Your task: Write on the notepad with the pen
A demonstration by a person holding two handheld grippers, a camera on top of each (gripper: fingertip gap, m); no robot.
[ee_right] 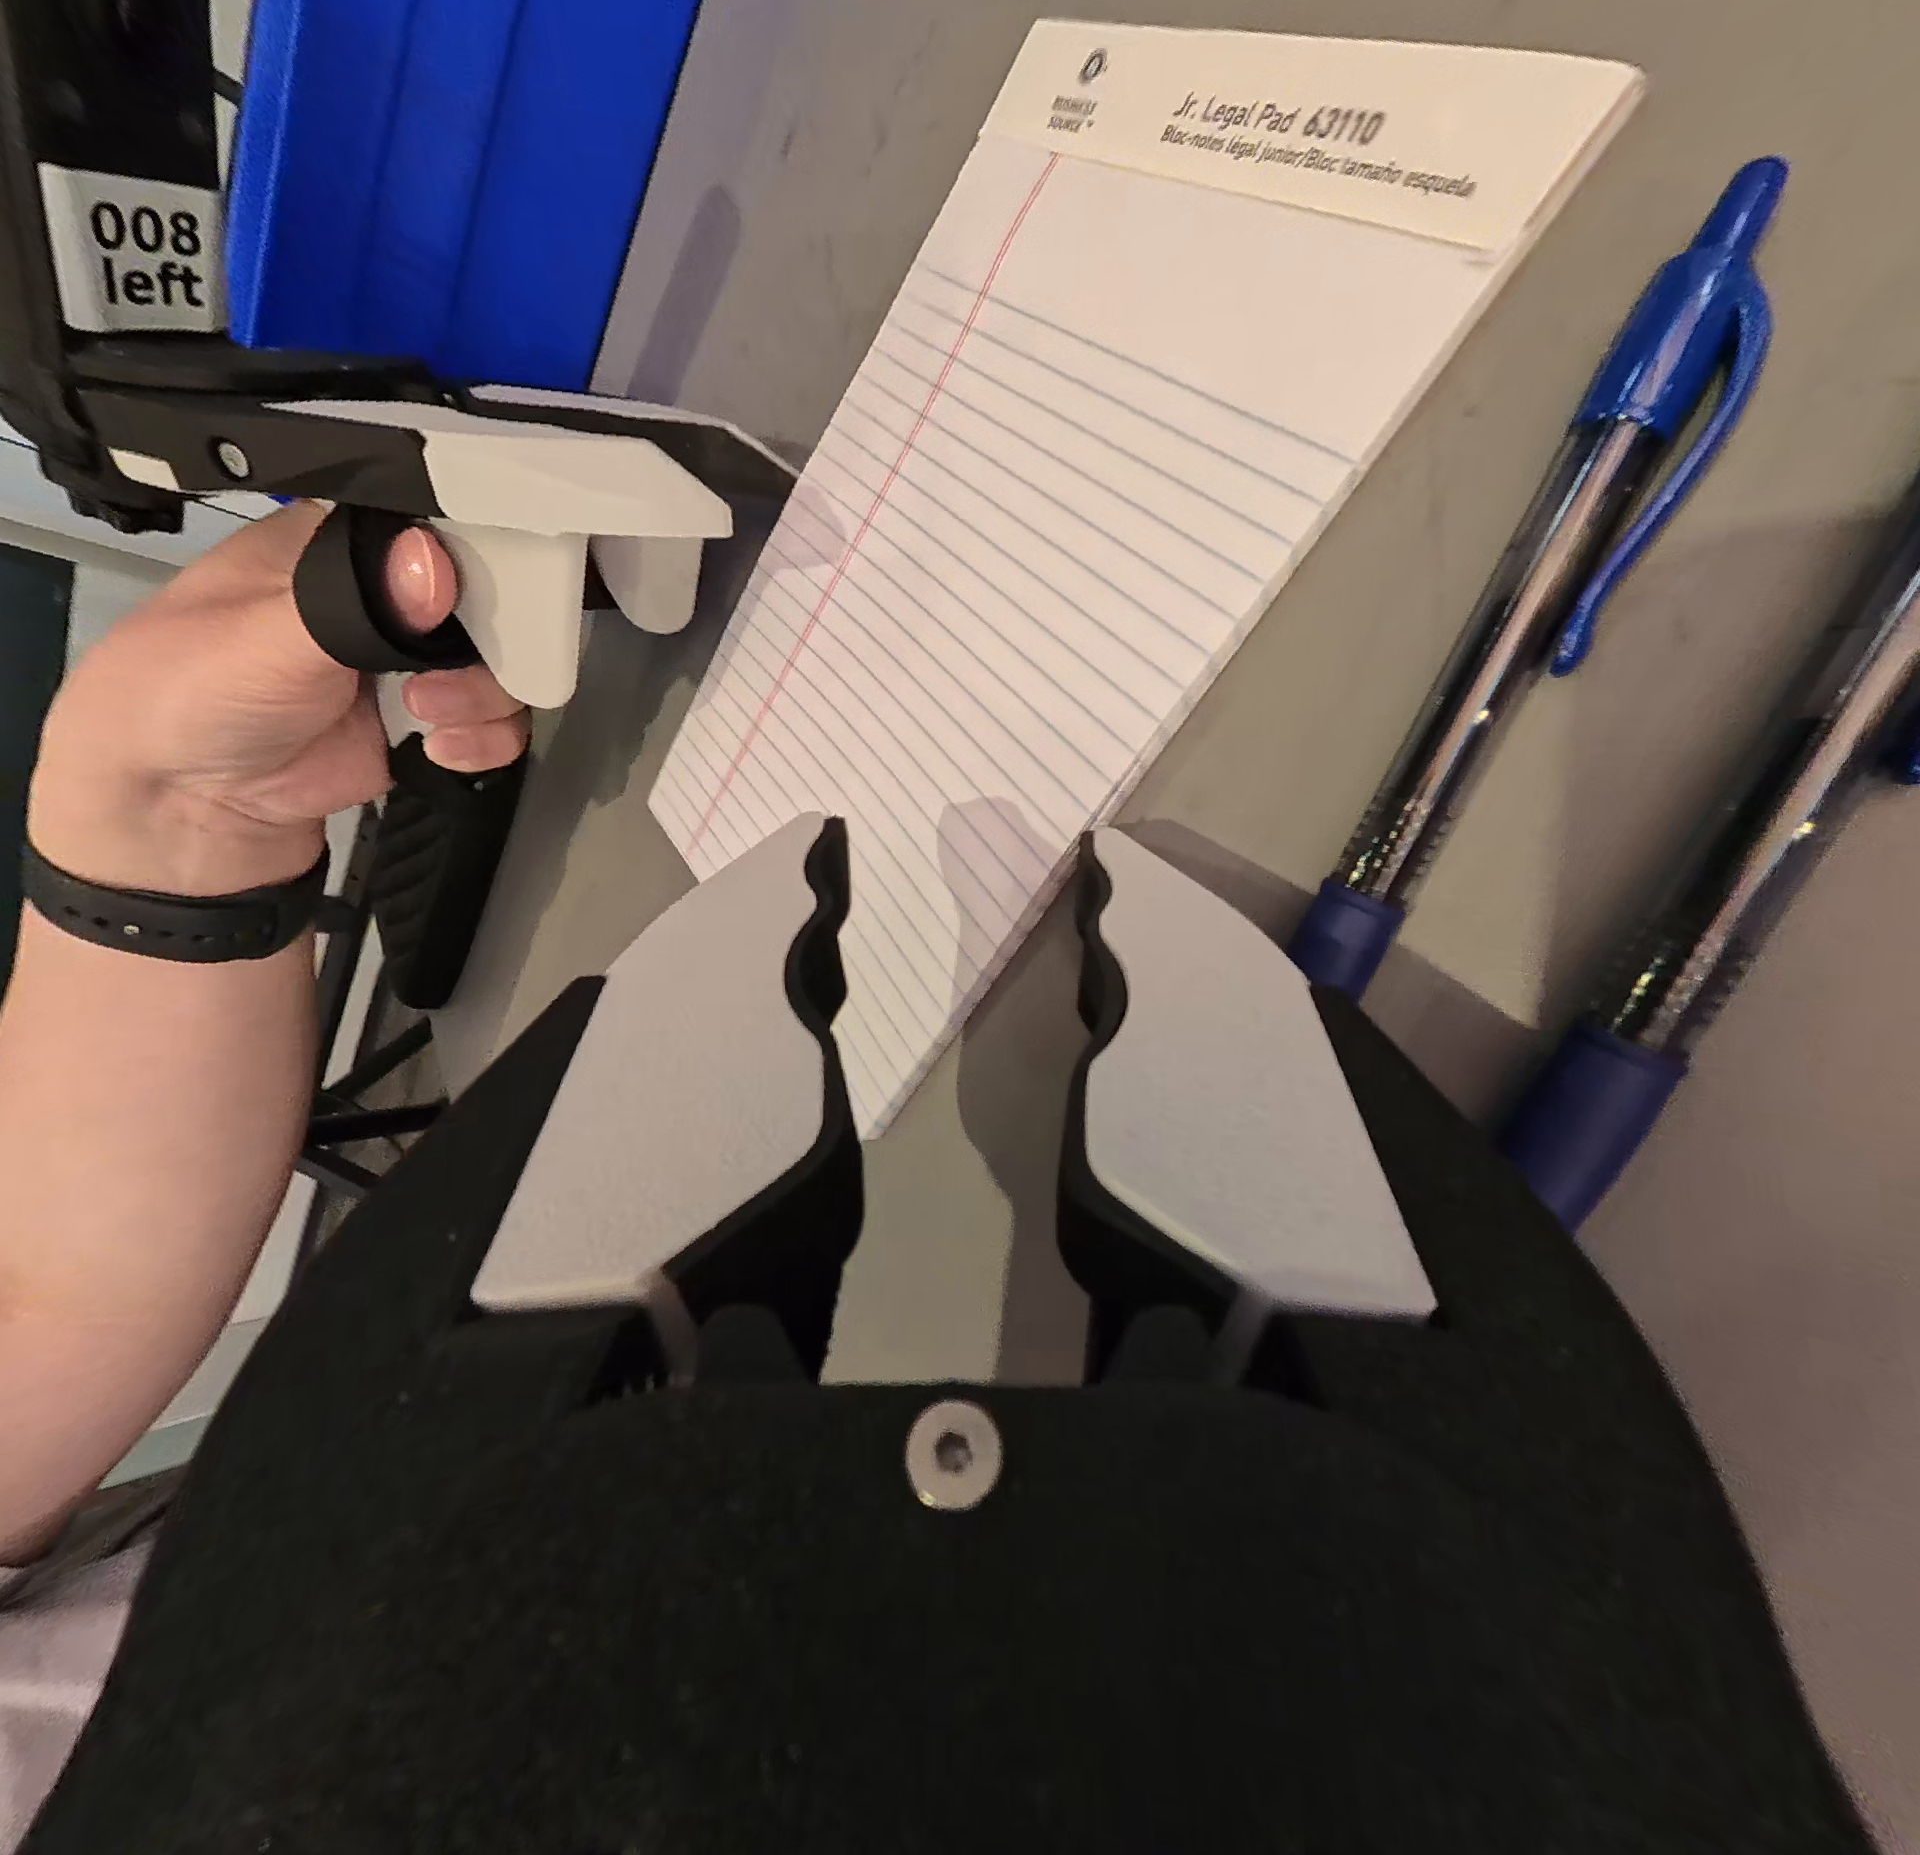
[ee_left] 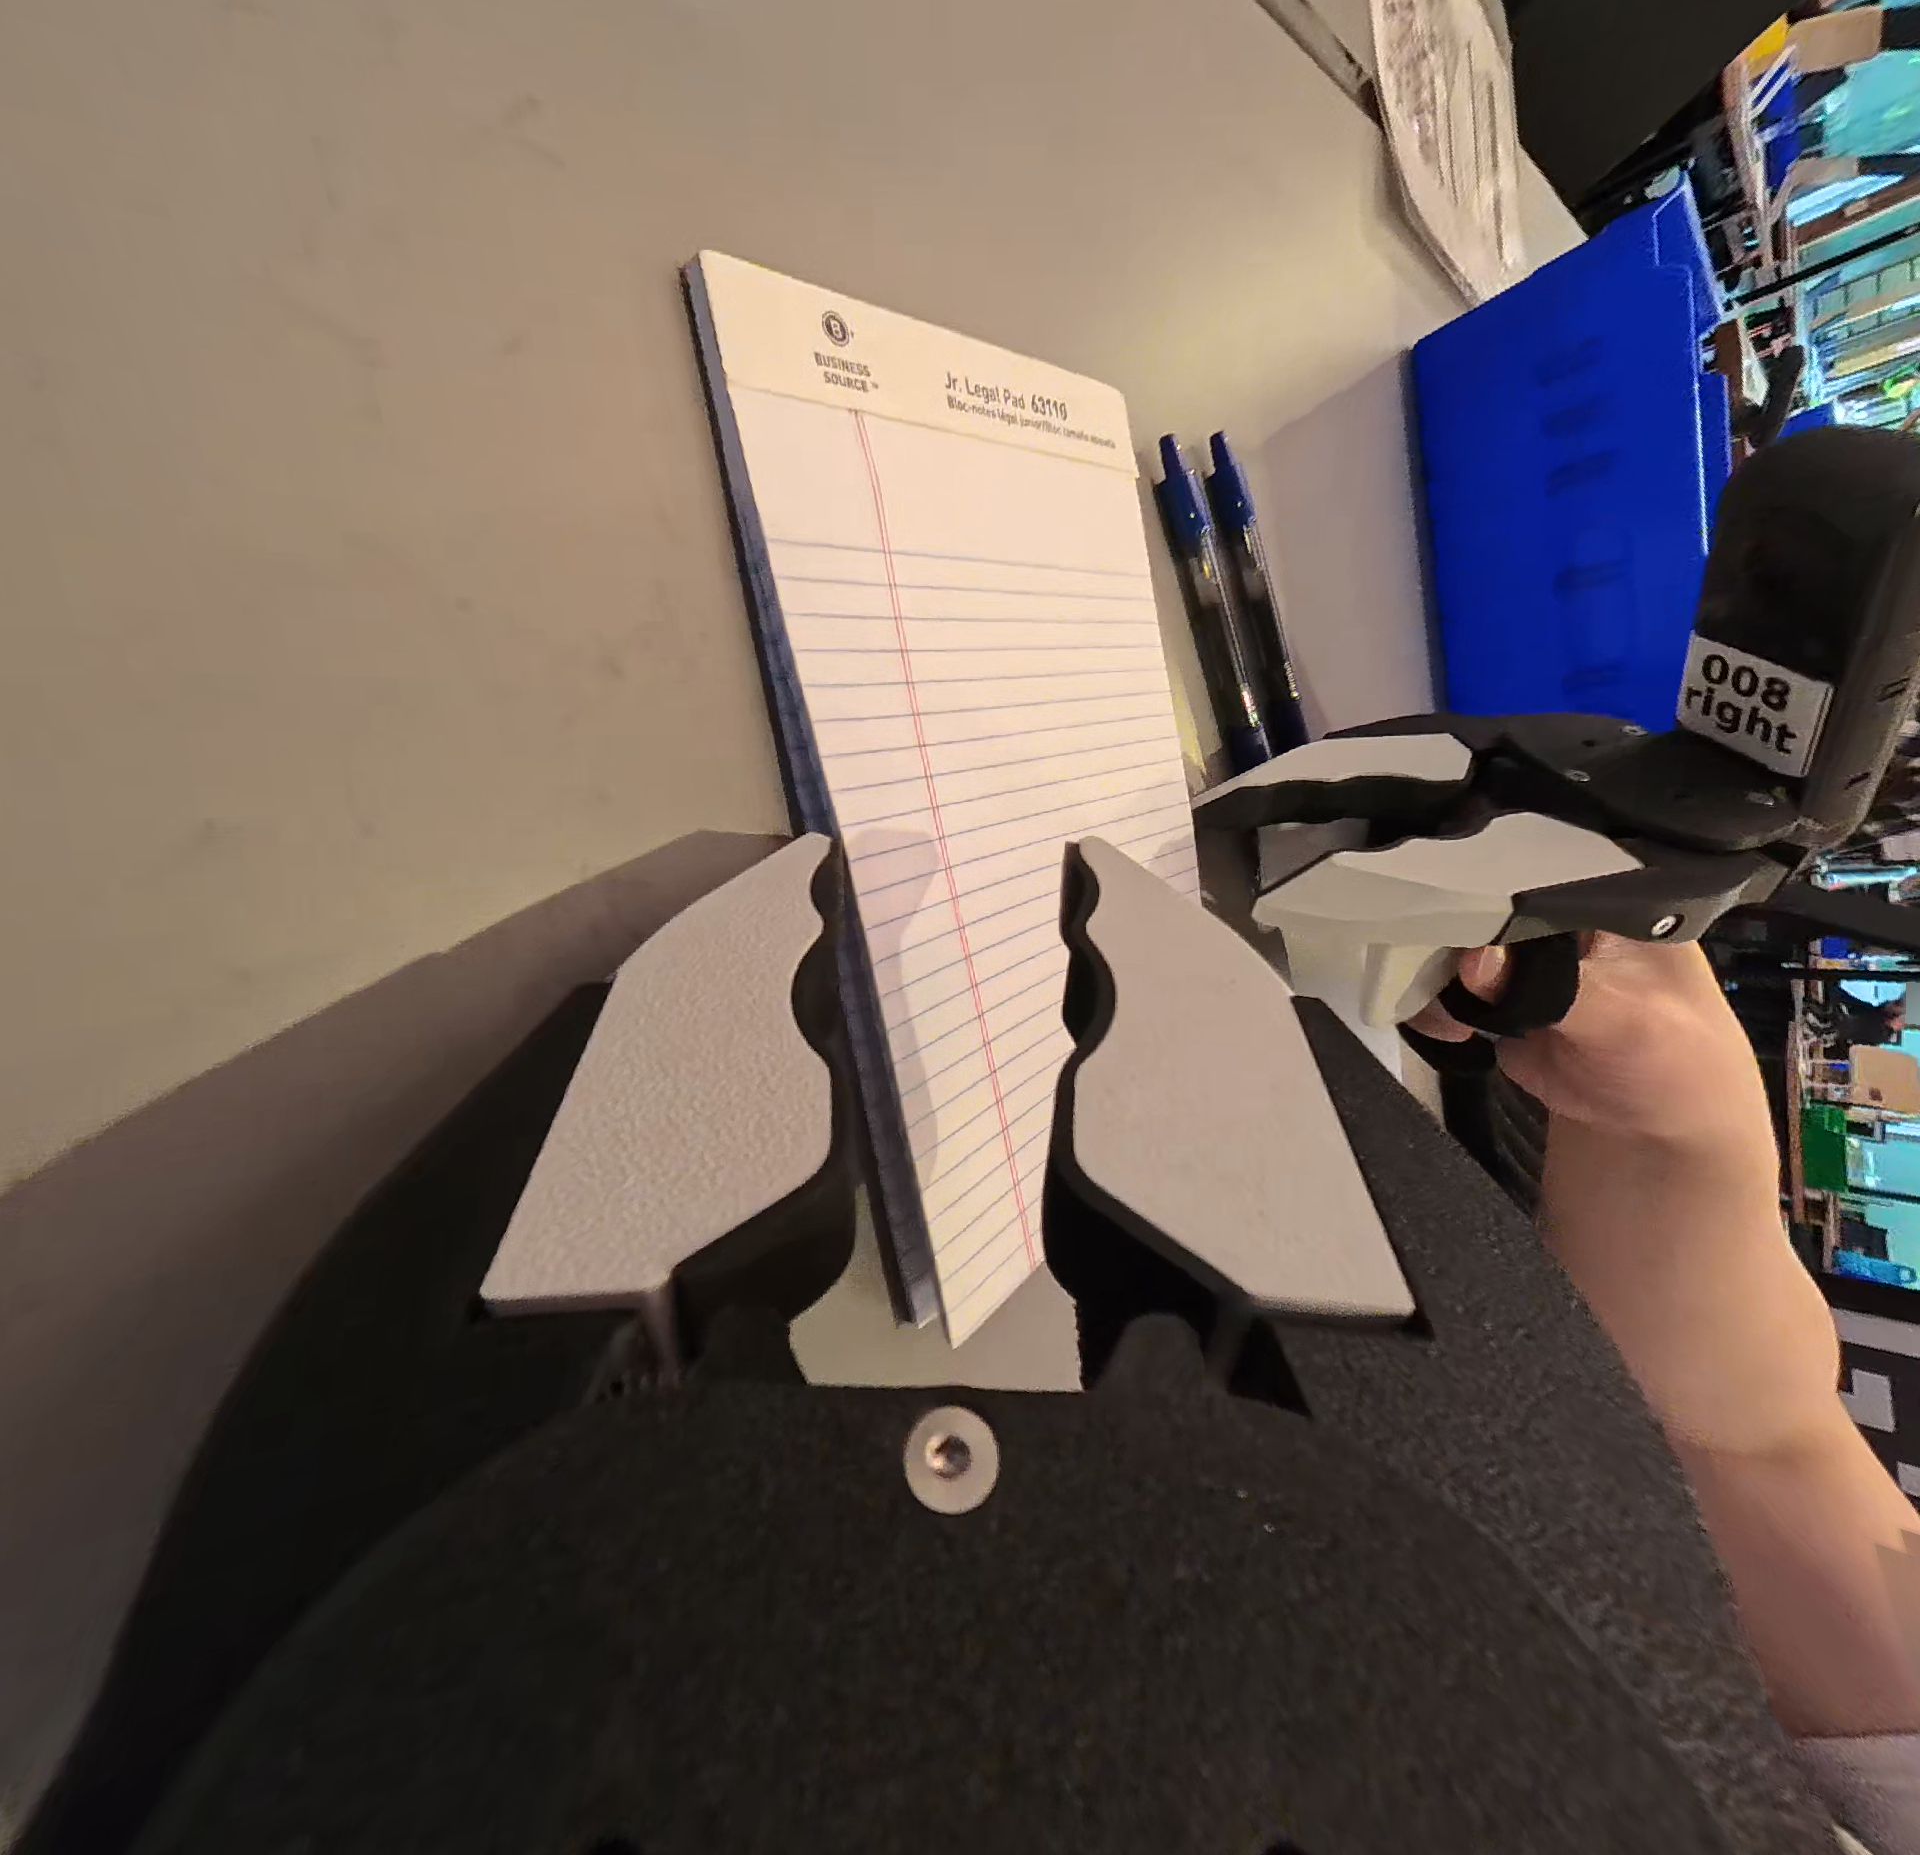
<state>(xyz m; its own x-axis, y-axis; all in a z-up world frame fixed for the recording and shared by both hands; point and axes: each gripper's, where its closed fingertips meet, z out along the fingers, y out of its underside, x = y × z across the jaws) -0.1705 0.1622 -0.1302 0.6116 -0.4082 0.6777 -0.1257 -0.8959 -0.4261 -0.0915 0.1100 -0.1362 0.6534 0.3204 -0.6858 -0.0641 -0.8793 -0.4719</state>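
Note:
A white lined notepad (ee_left: 997, 662) lies flat on the grey table (ee_left: 364, 455); its top page is blank. Two blue click pens (ee_left: 1195, 600) lie side by side just right of it. My left gripper (ee_left: 951, 855) is open and empty, its fingers straddling the pad's lower left part. My right gripper (ee_right: 956, 834) is open and empty over the pad's lower right corner (ee_right: 1039, 870), with the pens (ee_right: 1538, 600) just to its right. The notepad (ee_right: 1091, 455) fills the middle of the right wrist view. Each gripper shows in the other's view: the right one (ee_left: 1236, 865), the left one (ee_right: 748, 491).
A blue plastic bin (ee_left: 1558, 517) stands right of the pens and shows at the upper left of the right wrist view (ee_right: 436, 143). A printed sheet (ee_left: 1444, 91) lies at the table's far end. A person's hands hold both gripper handles.

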